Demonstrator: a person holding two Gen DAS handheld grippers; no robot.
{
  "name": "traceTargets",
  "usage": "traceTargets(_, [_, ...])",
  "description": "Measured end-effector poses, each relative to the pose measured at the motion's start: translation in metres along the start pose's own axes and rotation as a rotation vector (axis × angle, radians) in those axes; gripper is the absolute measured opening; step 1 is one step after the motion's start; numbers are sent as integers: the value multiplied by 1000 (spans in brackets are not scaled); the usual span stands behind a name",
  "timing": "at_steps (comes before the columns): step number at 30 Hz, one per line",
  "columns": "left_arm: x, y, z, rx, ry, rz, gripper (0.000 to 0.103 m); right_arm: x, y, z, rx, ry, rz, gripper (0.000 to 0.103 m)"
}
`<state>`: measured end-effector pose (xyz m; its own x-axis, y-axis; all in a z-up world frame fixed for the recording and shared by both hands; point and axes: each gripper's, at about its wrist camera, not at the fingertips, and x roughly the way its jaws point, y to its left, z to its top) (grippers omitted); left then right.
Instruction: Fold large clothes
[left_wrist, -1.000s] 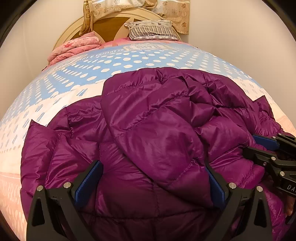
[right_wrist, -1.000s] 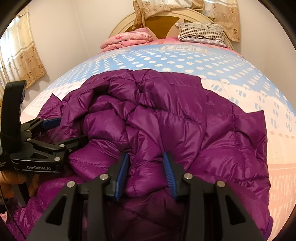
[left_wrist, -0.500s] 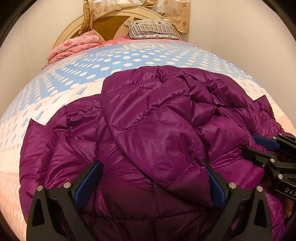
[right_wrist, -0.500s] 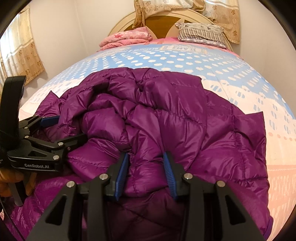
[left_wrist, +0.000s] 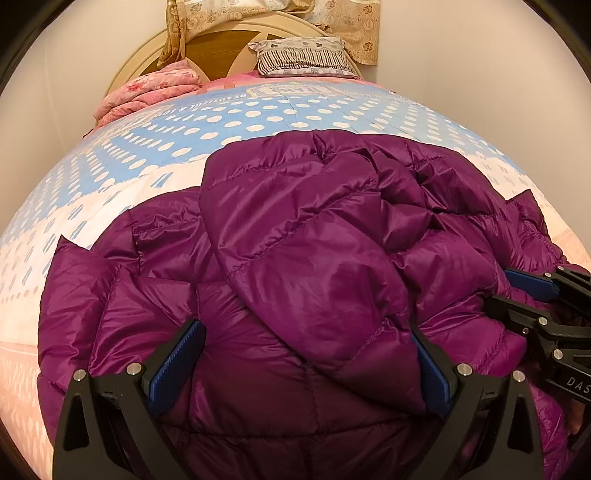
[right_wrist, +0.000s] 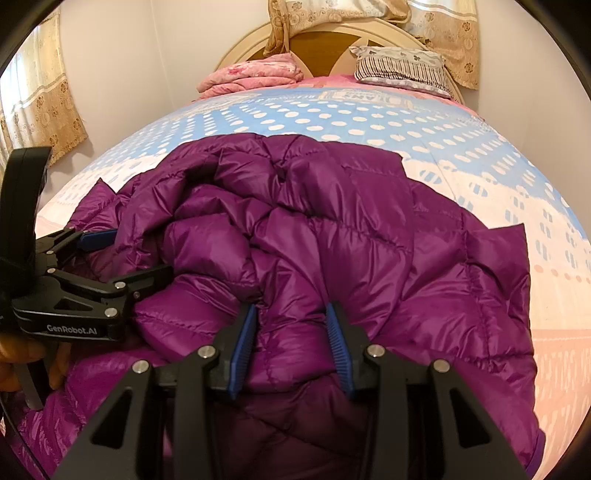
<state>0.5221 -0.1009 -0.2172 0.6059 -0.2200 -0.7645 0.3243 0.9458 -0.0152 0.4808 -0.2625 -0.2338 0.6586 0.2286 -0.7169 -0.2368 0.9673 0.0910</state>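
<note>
Bed (left_wrist: 258, 122) with dotted blue cover carried a purple jacket (left_wrist: 314, 266), bunched at its near end.
Left gripper (left_wrist: 306, 362) stood spread wide over the jacket's near part, puffy fabric bulging between the pads; whether they pressed it could not be told. Right gripper (right_wrist: 291, 347), beside it on the jacket, pinched a raised fold of the jacket between its blue pads. Pillow (right_wrist: 399, 68) and pink blanket (right_wrist: 251, 75) lay beyond the jacket, at the headboard (left_wrist: 221, 48).

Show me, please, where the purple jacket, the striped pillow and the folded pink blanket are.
purple jacket (left_wrist: 314, 280), left wrist view, top folded panel.
striped pillow (right_wrist: 400, 66), right wrist view, its front face.
folded pink blanket (left_wrist: 147, 88), left wrist view, its upper fold.
</note>
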Motion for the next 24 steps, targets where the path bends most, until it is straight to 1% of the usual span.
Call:
traceTargets(3, [0, 3, 2, -6, 14, -16, 102, -4, 0, 4, -9, 15, 3, 45])
traceTargets(4, [-3, 6, 3, -12, 22, -25, 102, -8, 0, 5, -11, 21, -1, 48])
traceTargets(6, [-22, 11, 5, -21, 3, -1, 102, -31, -1, 4, -5, 5, -4, 57])
traceTargets(8, [-53, 16, 0, -31, -41, -4, 102, -55, -1, -2, -8, -18, 6, 74])
traceTargets(9, [-69, 18, -5, -33, -63, -16, 102, -72, -3, -10, -10, -26, 5, 76])
traceTargets(10, [-85, 21, -13, -28, -86, -25, 102, -81, -3, -16, -7, -24, -2, 79])
traceTargets(11, [-95, 22, -20, -23, -96, -16, 102, -93, -6, -27, 3, -15, -13, 79])
traceTargets(13, [-118, 26, -43, -25, -105, 6, 102, -104, -9, -46, 24, 16, -26, 79])
traceTargets(15, [-133, 28, -65, -25, -102, 7, 102, -115, -17, -71, 43, 51, -55, 79])
traceTargets(17, [-144, 33, -88, -31, -98, 20, 102, -125, -24, -91, 63, 63, -87, 79])
traceTargets(19, [-152, 36, -114, -30, -80, 38, 102, -135, -30, -109, 101, 70, -96, 79])
traceTargets(21, [-156, 36, -131, -29, -71, 60, 102, -146, -38, -130, 157, 73, -102, 79])
traceTargets(24, [-168, 37, -154, -58, -58, 43, 102, -159, -40, -150, 193, 74, -105, 79])
